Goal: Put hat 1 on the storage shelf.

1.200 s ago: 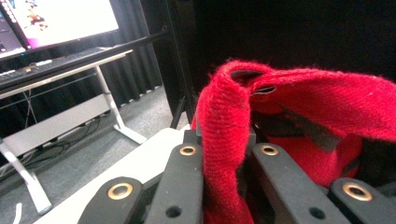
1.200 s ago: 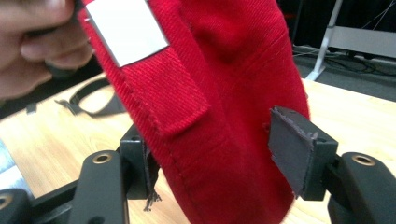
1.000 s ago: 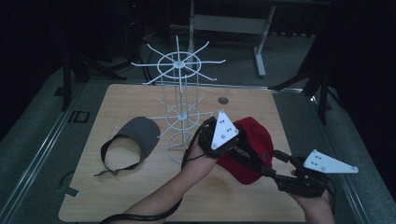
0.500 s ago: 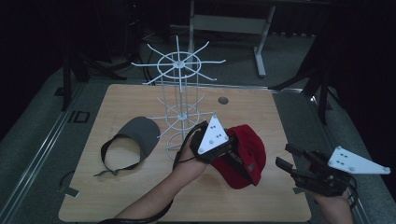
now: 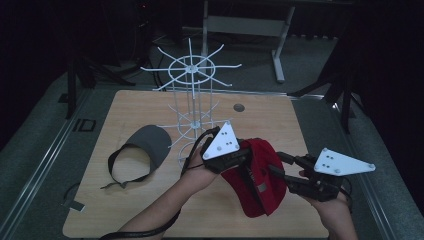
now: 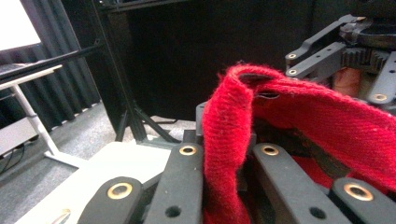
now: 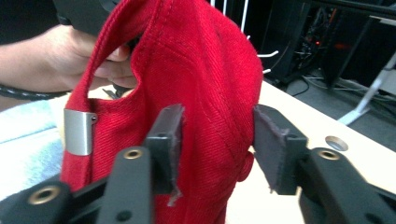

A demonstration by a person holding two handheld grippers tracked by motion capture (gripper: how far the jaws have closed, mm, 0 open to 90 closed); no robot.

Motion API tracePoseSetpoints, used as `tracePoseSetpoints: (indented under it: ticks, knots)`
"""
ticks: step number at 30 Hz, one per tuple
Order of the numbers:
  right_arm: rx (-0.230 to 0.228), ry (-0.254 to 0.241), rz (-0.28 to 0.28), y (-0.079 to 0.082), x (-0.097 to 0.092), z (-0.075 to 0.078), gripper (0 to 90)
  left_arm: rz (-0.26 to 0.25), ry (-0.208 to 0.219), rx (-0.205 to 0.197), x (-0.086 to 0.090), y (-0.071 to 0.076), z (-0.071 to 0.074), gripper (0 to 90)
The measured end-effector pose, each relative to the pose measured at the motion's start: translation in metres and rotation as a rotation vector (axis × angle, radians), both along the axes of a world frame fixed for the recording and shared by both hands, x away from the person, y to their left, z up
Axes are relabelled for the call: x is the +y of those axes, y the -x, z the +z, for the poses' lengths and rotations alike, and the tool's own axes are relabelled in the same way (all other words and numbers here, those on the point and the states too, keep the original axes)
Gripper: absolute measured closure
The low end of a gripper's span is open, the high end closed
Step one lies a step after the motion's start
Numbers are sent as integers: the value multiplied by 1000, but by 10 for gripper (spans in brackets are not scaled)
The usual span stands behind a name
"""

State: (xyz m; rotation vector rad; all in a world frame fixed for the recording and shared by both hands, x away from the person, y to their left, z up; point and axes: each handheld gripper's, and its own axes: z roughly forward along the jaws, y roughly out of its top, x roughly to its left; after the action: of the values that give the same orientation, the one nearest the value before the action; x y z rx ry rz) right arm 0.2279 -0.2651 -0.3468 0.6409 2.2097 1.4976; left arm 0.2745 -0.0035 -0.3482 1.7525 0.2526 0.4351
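Red twill cap (image 5: 257, 180), metal strap buckle (image 7: 78, 132), seemingly clamped in left claw (image 6: 224, 154)

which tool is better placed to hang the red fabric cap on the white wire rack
Left tool: already clamped on the red fabric cap, beside the white wire rack. Right tool has been closing around the cap, not gripping.

Since a second ago our right gripper (image 5: 280, 162) drew away to the table's right edge and has now come back in against the red cap (image 5: 257, 180). Its jaws have just been closing, with the cap's crown between them, one pad at the cloth and the other standing just off it. The cap, clamped in our left gripper (image 5: 245, 155), now hangs lower and turned more edge-on.
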Motion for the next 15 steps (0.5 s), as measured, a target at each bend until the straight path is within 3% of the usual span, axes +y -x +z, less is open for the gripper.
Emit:
tracePoseSetpoints:
  ticks: [4, 9, 15]
  knots:
    - [-30, 33, -16, 2, 1, 1, 859, -2, -11, -7, 0, 0, -1, 876]
    - [-38, 6, -17, 2, -1, 4, 877, -3, -27, -14, 1, -1, -2, 874]
    - [-42, -76, -32, 3, -10, 13, 882, -18, -51, -16, 0, 1, -2, 869]
